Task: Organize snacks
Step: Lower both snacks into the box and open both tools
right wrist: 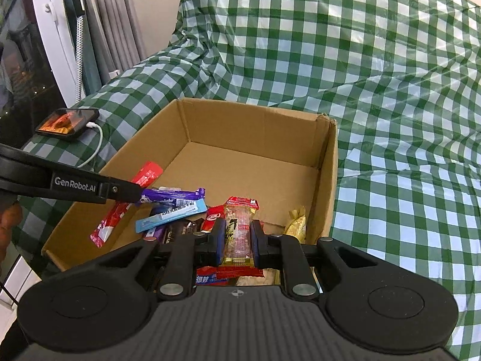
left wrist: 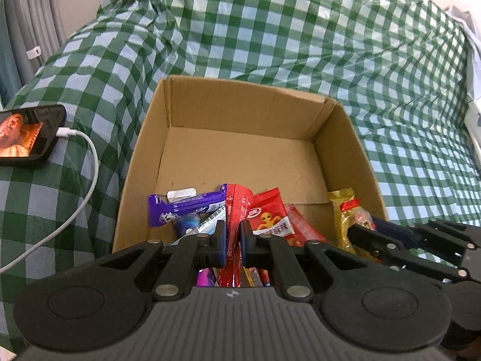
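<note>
I have the left gripper point(left wrist: 233, 242) clamped on a long, thin red foil snack sachet point(left wrist: 235, 210), which stands upright between the pads above the near end of the open brown cardboard box point(left wrist: 240, 105). I have the right gripper point(right wrist: 237, 237) clamped on a clear-windowed snack bar wrapper with red ends point(right wrist: 239, 228), also over the near end of the box, just ahead of the pads. I judge both packets light, thin and slippery; the foil will crumple and bend above the pads, and the bar may crack under hard pressure. I take hold across the narrow width near mid-length. Loose packets, including a purple wrapper point(left wrist: 186, 209), lie directly beyond the left fingertips; the box floor farther ahead is bare.
</note>
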`<state>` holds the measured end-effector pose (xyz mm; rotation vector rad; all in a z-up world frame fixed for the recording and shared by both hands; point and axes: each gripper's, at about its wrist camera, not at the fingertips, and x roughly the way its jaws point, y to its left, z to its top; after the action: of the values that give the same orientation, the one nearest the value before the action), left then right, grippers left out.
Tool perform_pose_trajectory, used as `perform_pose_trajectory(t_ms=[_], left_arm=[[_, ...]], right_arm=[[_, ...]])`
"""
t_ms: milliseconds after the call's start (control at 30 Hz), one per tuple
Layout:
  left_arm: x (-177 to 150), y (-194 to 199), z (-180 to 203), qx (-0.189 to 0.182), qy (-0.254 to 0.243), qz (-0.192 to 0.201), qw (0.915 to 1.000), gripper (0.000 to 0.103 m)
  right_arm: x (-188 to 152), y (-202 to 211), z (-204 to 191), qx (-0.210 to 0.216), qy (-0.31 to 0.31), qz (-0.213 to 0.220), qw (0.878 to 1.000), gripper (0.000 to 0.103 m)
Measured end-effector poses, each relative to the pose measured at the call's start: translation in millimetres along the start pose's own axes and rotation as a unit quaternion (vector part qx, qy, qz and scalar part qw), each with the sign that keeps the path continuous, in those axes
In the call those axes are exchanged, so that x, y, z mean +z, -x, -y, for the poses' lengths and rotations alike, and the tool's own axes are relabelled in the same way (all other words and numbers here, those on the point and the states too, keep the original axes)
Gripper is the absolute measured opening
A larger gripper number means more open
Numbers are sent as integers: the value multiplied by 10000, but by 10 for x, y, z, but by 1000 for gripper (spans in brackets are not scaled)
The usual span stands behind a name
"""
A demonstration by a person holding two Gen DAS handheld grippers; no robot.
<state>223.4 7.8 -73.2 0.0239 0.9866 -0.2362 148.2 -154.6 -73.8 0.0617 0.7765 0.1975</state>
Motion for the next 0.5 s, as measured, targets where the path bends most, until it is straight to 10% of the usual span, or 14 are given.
perform_pose_trajectory(t_ms=[233, 267, 333, 433, 500], left_arm=[[31, -166, -20, 231, -12, -132, 9996, 17], [30, -153, -21, 352, -35, -56, 9994, 24], [52, -117, -21, 565, -30, 62, 9984, 99], [37, 30, -55, 865, 90, 448, 9952, 103], [28, 64, -50, 838, 3, 341, 9959, 103]], right_arm=[[21, -97, 13, -2, -43, -21, 10000, 19], [30, -100, 19, 27, -58, 10, 10000, 19], [54, -77, 30, 31, -115, 169, 9998, 27], [79, 6, 30, -82, -186, 412, 9989, 72], [66, 67, 28, -50, -205, 470, 9987, 75]])
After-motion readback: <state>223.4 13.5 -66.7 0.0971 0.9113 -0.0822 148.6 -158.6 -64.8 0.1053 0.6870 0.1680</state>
